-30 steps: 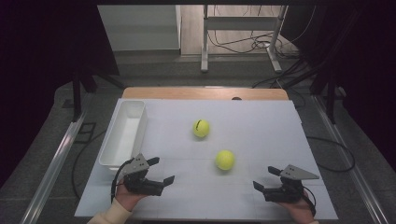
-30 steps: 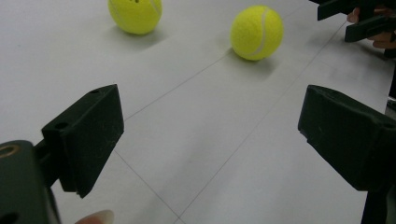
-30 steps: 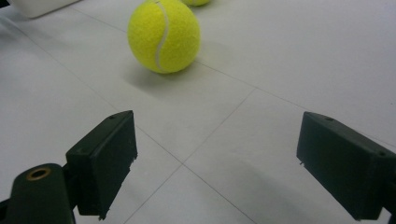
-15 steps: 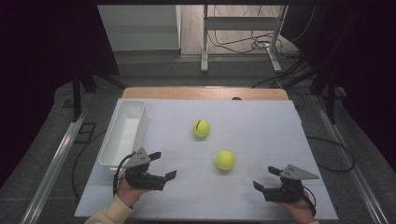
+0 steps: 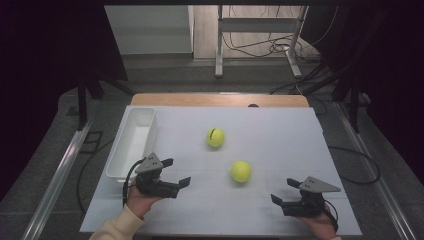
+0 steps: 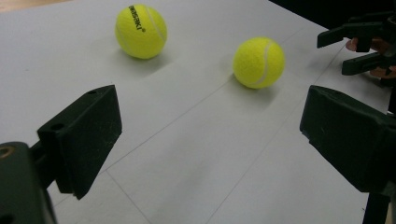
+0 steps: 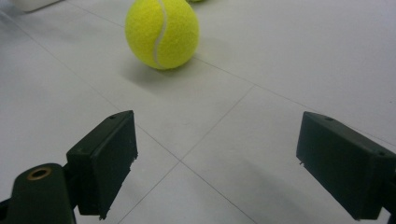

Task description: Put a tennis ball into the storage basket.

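High view: a white table [image 5: 300,150] is seen from above, with two yellow tennis balls on it. The left gripper [image 5: 176,172] is held at about 7 o'clock of the table, just beside the near end of a white rectangular bin [image 5: 131,145]; its jaws have just been opening and are spread wide with nothing between them. The right gripper [image 5: 284,192] is held at about 5 o'clock, its jaws likewise spread and empty. The nearer tennis ball [image 5: 241,171] is found between the two grippers, at 2 o'clock of the left gripper and at 10 o'clock of the right, apart from both. The farther tennis ball [image 5: 215,137], marked with black lettering, is set near the table's middle, at 11 o'clock of the nearer ball.
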`<state>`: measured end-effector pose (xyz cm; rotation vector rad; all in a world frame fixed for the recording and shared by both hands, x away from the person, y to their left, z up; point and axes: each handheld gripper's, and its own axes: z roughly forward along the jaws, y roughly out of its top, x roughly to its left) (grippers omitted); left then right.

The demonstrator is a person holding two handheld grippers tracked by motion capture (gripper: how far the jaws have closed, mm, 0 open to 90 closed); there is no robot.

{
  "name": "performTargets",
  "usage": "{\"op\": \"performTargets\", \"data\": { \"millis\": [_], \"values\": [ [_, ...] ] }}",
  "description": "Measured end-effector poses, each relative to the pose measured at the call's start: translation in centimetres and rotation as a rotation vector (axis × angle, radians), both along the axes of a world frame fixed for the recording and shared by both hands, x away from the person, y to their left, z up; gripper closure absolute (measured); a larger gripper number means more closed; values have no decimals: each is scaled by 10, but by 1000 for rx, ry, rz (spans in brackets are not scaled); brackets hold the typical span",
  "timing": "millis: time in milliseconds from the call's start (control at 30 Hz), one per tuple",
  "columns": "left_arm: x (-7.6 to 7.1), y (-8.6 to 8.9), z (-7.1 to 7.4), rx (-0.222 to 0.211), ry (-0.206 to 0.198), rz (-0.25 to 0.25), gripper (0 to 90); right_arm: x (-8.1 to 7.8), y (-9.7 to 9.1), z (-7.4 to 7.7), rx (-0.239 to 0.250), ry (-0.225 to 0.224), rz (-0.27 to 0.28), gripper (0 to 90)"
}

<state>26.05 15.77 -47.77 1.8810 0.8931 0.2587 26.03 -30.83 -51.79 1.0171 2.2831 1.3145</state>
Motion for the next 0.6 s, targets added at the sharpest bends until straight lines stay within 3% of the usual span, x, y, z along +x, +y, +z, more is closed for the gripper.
{"op": "performTargets", "data": {
  "millis": [600],
  "values": [
    [18, -17, 9, 10, 0, -14, 67, 0, -1, 1, 1, -1, -1, 131]
  ]
}}
